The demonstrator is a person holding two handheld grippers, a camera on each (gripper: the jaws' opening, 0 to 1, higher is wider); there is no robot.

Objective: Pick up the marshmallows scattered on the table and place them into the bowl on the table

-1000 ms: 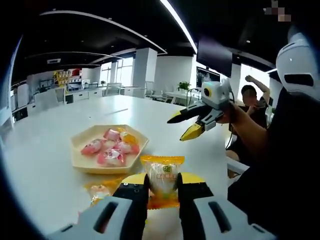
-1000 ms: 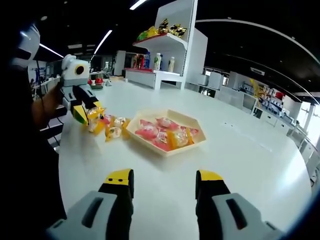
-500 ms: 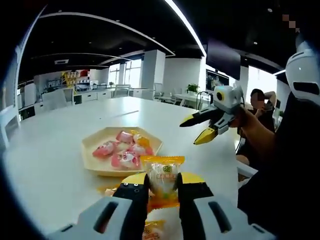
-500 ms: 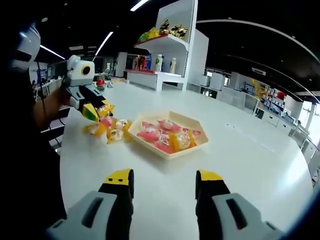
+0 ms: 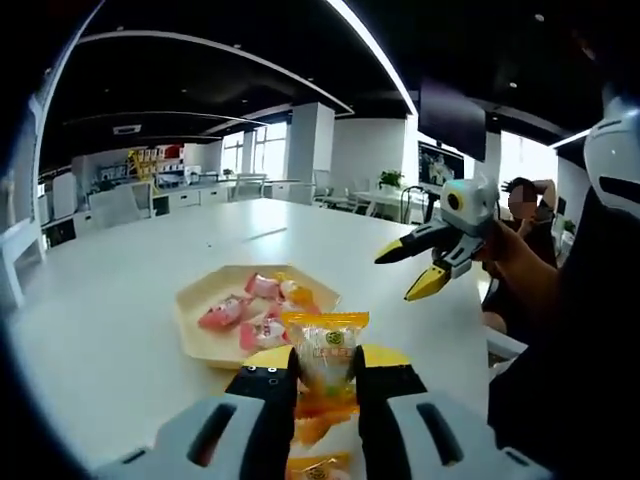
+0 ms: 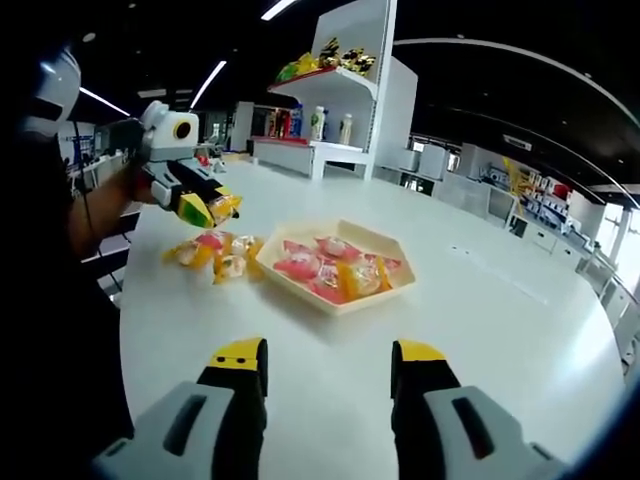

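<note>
In the left gripper view, the left gripper [image 5: 325,372] has its jaws pressed on an orange packet [image 5: 324,352], which stands upright between the yellow tips. Just below the tips, the edges of more loose packets [image 5: 318,466] show on the white table [image 5: 100,320]. A little farther, slightly left, sits the hexagonal bowl [image 5: 205,340], with pink and orange sweets [image 5: 258,312] inside. Beyond it to the right, the right gripper [image 5: 420,268] hangs in the air above the table edge, its yellow-tipped jaws apart and empty. A person sits farther off on the right.

In the right gripper view, the right gripper [image 6: 330,362] is nearest, jaws wide apart with nothing between them, over bare table [image 6: 500,300]. Farther on, near the middle, the bowl [image 6: 330,298] holds its sweets [image 6: 335,268]. Just left of the bowl, a small heap of packets [image 6: 215,255] lies on the table, touching or nearly touching the bowl's rim. Above that heap, the left gripper [image 6: 215,208] is raised off the table with the orange packet [image 6: 226,205] clamped at its tips. At the far side stands a white shelf [image 6: 350,70] with bottles and snacks.
</note>
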